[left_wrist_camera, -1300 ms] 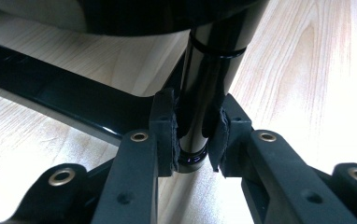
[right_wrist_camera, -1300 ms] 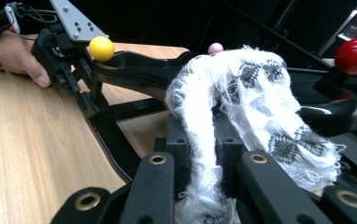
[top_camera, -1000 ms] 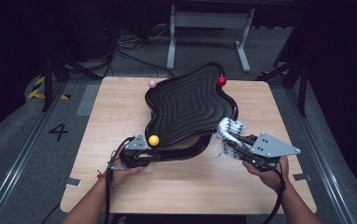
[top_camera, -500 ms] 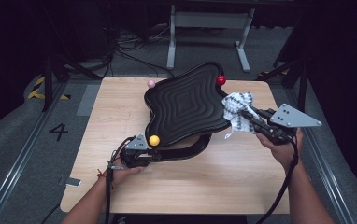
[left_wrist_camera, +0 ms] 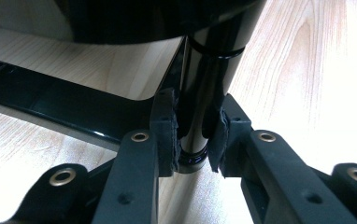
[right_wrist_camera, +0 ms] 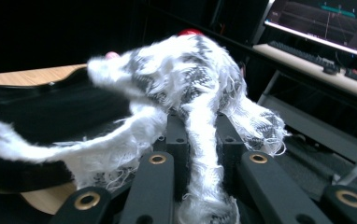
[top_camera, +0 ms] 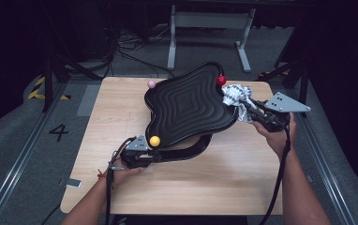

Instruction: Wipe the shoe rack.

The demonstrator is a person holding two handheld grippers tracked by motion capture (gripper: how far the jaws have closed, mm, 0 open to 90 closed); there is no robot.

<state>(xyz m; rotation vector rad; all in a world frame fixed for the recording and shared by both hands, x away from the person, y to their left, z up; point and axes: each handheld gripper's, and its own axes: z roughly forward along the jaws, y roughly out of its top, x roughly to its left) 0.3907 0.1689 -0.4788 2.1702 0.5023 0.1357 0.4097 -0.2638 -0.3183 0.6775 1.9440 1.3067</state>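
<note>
A black wavy-edged tray [top_camera: 186,105] with ribbed rings stands tilted on a black stand [top_camera: 186,151] on the wooden table [top_camera: 242,187]. Red [top_camera: 221,80], pink [top_camera: 151,84] and yellow [top_camera: 155,140] balls sit on its rim. My left gripper [top_camera: 142,154] is shut on the stand's black post [left_wrist_camera: 197,116], low at the front left. My right gripper [top_camera: 252,108] is shut on a frayed white and grey cloth [top_camera: 236,97] [right_wrist_camera: 186,88], which lies against the tray's right edge just below the red ball.
The table's far and right edges drop to a dark floor with cables and a metal frame [top_camera: 210,18]. A monitor and keyboard [right_wrist_camera: 326,28] stand off to the right in the right gripper view. Bare wood lies in front of the stand.
My right gripper carried the cloth from the tray's front right corner up along its right edge toward the red ball. The left gripper kept still on the stand.
</note>
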